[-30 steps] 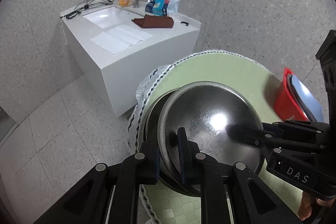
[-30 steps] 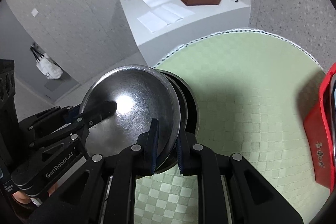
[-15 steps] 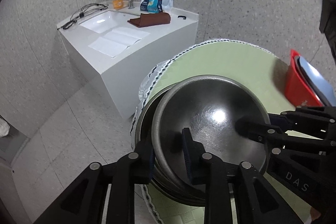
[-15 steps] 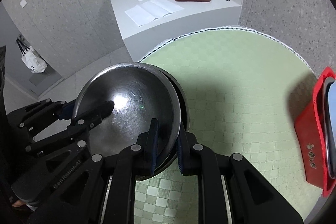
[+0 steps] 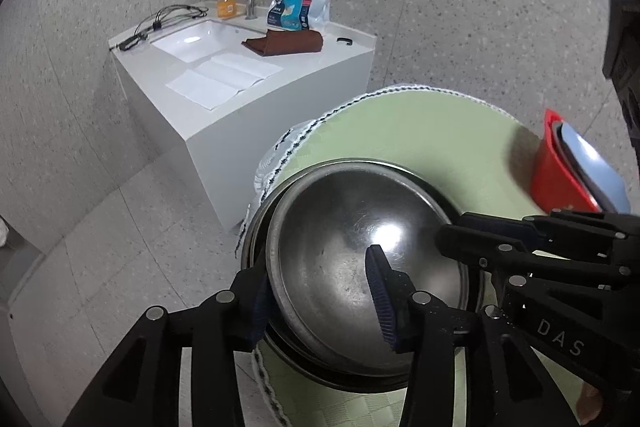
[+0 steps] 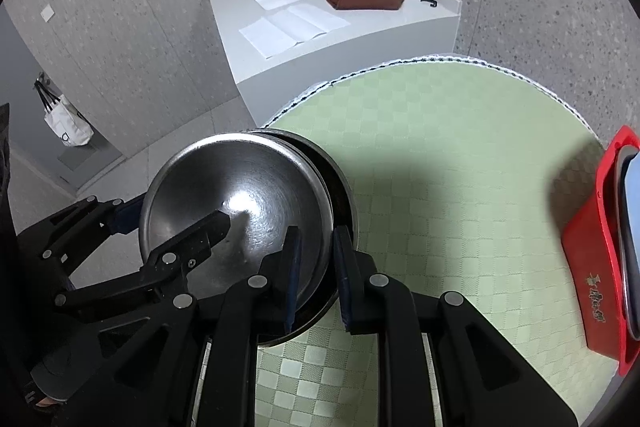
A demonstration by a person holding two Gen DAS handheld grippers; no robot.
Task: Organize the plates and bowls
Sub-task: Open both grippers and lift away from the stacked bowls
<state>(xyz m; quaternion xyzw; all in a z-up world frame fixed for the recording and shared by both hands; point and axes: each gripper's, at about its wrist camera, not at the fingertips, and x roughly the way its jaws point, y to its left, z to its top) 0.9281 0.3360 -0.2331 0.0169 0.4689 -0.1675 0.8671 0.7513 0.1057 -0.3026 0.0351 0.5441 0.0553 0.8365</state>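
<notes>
Left wrist view shows our left gripper (image 5: 320,291) wide open around the rim of the top bowl (image 5: 360,251). Our right gripper (image 6: 316,267) is a bit open around the other side. The bowl sits in more bowls (image 6: 344,187) at the table (image 6: 440,155) edge. We should pull both grippers back slowly so nothing tips.
</notes>
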